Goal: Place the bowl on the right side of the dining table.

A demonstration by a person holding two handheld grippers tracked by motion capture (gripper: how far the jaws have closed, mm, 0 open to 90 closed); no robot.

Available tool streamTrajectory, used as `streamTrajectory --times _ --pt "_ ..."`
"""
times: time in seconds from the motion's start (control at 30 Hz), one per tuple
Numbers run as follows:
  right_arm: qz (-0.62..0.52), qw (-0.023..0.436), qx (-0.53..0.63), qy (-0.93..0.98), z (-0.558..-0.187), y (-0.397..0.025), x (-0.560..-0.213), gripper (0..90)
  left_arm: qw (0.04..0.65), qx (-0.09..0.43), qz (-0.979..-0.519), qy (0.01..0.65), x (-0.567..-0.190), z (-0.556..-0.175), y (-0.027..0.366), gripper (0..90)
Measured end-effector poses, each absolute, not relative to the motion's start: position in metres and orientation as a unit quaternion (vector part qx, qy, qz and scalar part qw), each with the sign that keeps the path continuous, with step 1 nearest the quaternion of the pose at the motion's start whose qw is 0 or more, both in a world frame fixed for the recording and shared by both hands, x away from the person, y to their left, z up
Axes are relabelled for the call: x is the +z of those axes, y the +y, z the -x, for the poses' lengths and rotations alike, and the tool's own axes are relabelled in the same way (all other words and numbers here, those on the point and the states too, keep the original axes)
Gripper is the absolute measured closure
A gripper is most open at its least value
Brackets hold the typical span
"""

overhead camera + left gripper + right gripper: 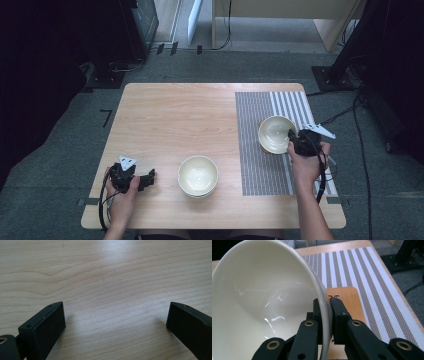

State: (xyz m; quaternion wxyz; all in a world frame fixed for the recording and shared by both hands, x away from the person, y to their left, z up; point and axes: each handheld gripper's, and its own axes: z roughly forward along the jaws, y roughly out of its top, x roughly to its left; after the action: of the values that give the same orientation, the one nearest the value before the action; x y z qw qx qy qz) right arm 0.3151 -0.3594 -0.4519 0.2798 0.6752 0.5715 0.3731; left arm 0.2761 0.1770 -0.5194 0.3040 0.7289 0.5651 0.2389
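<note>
A cream bowl [275,133] is held tilted over the striped placemat [260,165] at the right. My right gripper [292,136] is shut on its near rim; in the right gripper view the bowl [262,302] looms large, with the rim pinched between the black fingers [338,307]. Under the bowl lies a small wooden coaster [348,300]. A second cream bowl [198,175] stands on the bare wood near the front middle. My left gripper [148,179] rests low at the front left, open, with only wood between its fingers [47,325].
The wooden table [175,115] has open surface at its back and left. Dark stands and cables [360,125] lie on the floor to the right. The table's front edge is close to both hands.
</note>
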Motion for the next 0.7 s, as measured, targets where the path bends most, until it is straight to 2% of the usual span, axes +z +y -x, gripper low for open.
streamTrajectory --times 0.7 --pt "-0.737 0.221 0.329 0.547 -0.348 -0.38 -0.471 84.2 0.305 0.238 -0.731 0.562 -0.519 -0.276 0.177 1.8"
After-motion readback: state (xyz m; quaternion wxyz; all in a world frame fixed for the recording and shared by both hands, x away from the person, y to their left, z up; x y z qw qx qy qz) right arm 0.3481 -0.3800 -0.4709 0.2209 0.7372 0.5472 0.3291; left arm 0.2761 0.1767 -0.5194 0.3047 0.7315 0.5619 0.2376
